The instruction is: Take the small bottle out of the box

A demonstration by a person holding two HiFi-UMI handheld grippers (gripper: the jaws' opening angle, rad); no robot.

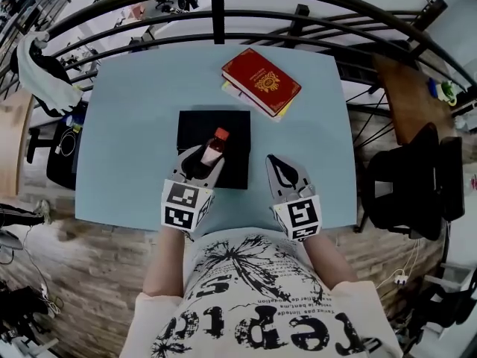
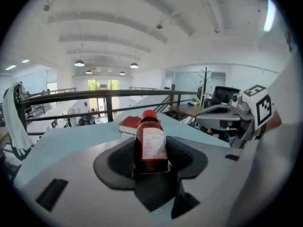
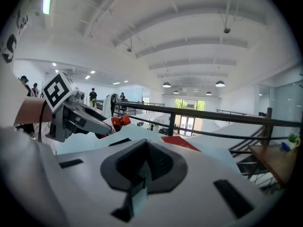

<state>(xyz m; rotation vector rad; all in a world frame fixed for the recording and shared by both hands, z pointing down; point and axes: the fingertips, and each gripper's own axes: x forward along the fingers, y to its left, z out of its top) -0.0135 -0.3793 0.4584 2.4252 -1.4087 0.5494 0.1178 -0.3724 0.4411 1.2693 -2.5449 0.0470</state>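
Nearest the person, the left gripper (image 1: 200, 164) has its jaws clamped on the sides of the small bottle (image 1: 213, 149). The bottle is brown with a red cap and a white label, and it is held cap-forward over the black box (image 1: 232, 129). Just beside it, the right gripper (image 1: 278, 164) holds nothing, its jaws drawn close together. Farther along the pale blue table (image 1: 134, 125) lies a red book (image 1: 261, 81), with a dark railing (image 1: 217, 6) beyond.

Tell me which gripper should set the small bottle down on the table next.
Left. The left gripper holds the small bottle over the black box, with bare table beside it. The right gripper is shut and empty.
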